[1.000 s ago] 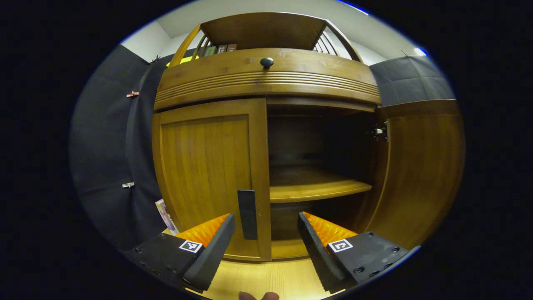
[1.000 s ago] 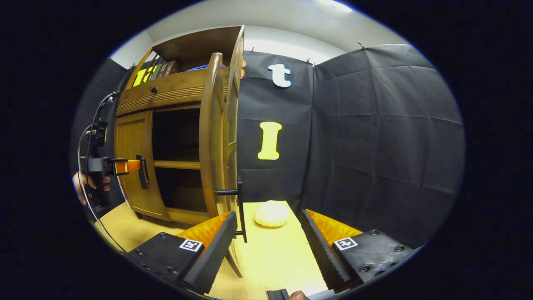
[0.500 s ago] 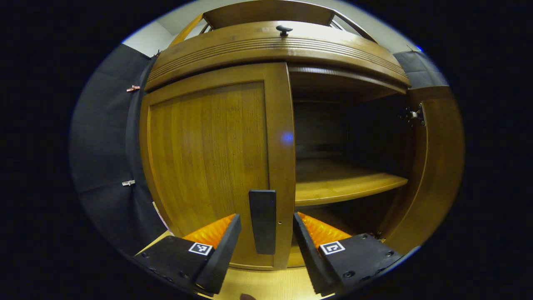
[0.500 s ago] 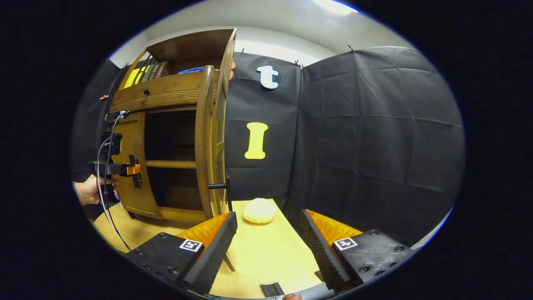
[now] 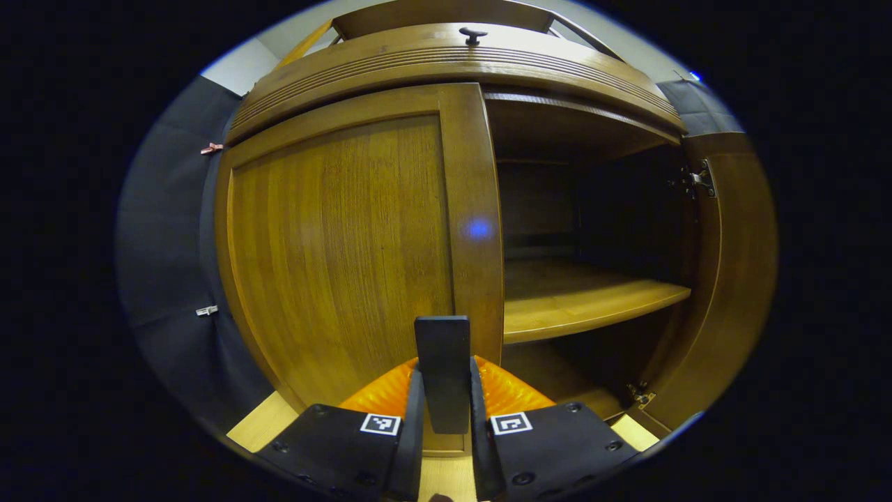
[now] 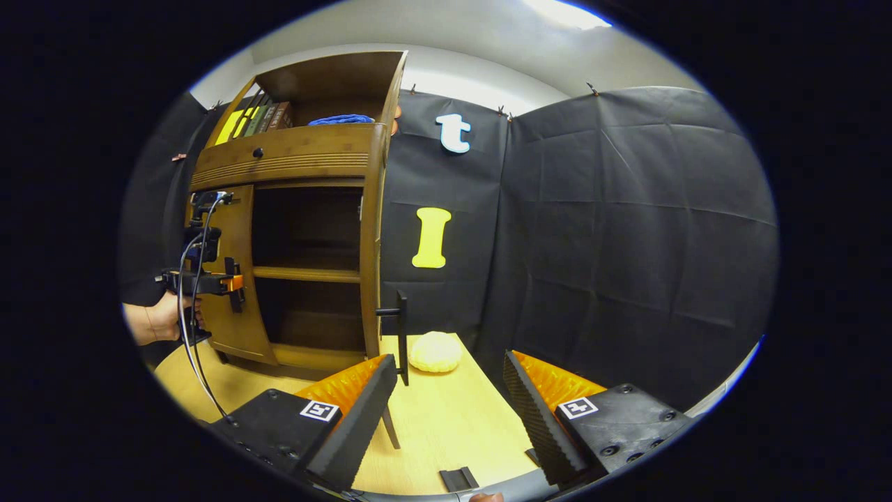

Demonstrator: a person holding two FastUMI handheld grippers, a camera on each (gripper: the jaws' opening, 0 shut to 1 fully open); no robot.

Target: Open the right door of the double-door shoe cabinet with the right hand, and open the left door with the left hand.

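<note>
The wooden shoe cabinet [image 5: 446,63] looms close in the left gripper view. Its left door [image 5: 341,244] stands closed, with a black vertical handle [image 5: 442,348] low on its right edge. My left gripper [image 5: 444,390] is shut on that handle, one finger pressing each side. The right door [image 5: 732,279] is swung wide open, baring a shelf [image 5: 592,300]. In the right gripper view the open right door [image 6: 369,279] is seen edge-on with its handle [image 6: 401,335] sticking out. My right gripper [image 6: 449,369] is open, just back from that handle, holding nothing. The left gripper [image 6: 209,282] sits at the left door.
A cream round lump [image 6: 435,352] lies on the light wooden table [image 6: 460,432] beside the open door. A small black piece [image 6: 458,480] lies near the table's front. Books [image 6: 254,118] and a blue cloth [image 6: 341,119] sit on the cabinet's top shelf. A hand [image 6: 150,321] holds the left gripper.
My left gripper moved in and its fingers shut on the left door's handle. The right door swung a little wider, and the right gripper stays open.
</note>
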